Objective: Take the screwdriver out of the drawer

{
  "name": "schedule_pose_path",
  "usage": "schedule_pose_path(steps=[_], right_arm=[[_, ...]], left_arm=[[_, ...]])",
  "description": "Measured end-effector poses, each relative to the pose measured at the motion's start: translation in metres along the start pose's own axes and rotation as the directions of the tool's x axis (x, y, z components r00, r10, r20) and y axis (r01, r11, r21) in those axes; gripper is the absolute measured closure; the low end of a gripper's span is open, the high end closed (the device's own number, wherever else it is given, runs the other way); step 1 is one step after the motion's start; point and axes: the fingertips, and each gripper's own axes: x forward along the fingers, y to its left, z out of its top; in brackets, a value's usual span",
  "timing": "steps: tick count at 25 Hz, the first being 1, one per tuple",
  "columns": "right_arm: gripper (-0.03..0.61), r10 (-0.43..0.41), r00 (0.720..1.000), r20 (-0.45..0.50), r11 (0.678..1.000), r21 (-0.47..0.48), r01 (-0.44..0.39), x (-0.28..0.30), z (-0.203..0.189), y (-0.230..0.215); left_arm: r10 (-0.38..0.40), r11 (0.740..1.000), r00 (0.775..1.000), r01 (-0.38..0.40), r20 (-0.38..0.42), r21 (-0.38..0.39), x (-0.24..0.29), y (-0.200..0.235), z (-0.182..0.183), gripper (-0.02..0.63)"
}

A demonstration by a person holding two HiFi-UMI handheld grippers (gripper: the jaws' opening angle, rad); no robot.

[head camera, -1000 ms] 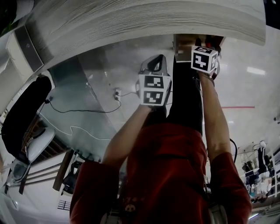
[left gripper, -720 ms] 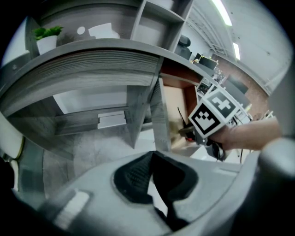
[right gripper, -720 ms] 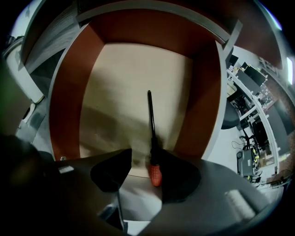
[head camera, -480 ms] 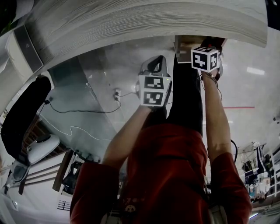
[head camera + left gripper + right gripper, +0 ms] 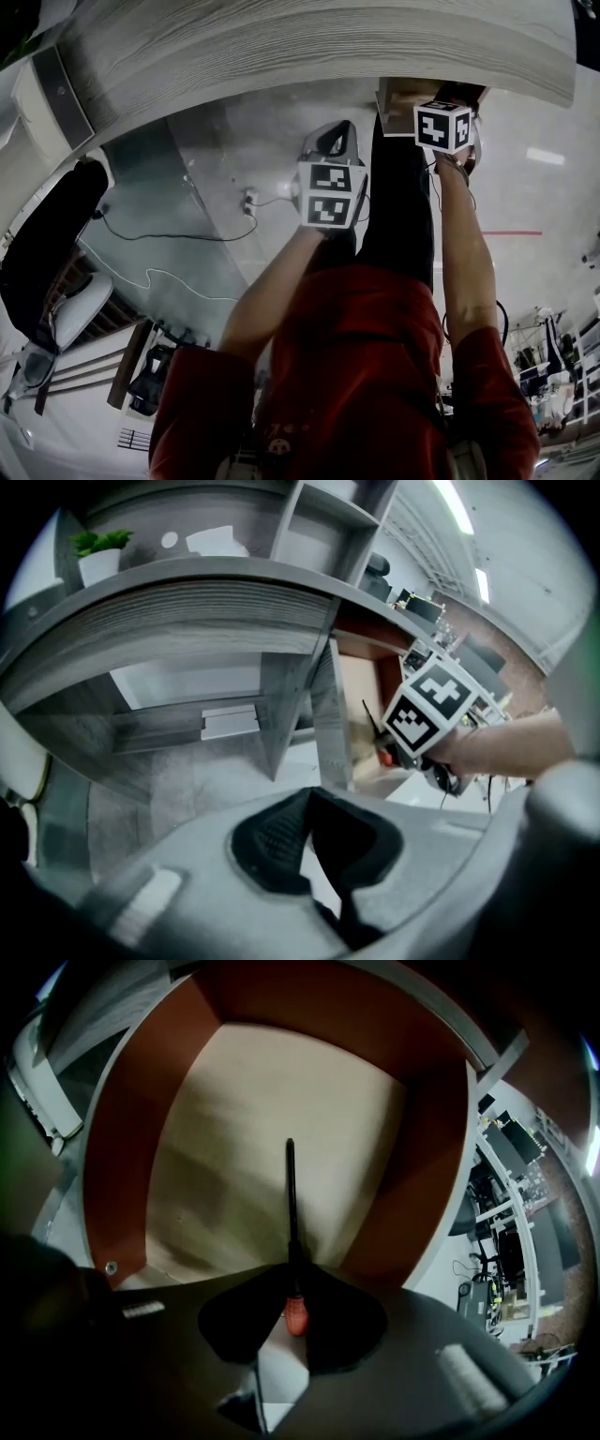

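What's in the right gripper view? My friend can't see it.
The right gripper has just been closing its fingers on a screwdriver, gripping its red handle. The black shaft points into an open drawer with a tan floor and reddish-brown walls.

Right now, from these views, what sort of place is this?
Probably an office or lab workroom: a grey desk with shelves above it, a potted plant on one shelf, and benches crowded with electronic equipment and cables.

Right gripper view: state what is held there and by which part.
The right hand-held gripper, jaws just closing, pinches the screwdriver at its red handle, where the black shaft begins.
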Motion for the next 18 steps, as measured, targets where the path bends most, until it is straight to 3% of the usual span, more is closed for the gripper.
schedule_pose_path(steps=[18], right_arm=[[0.522, 0.102, 0.99, 0.093, 0.993, -0.06, -0.097, -0.053, -0.001, 0.026]], left_arm=[[0.013, 0.999, 0.998, -0.015, 0.057, 0.028, -0.035, -0.01, 0.012, 0.615]])
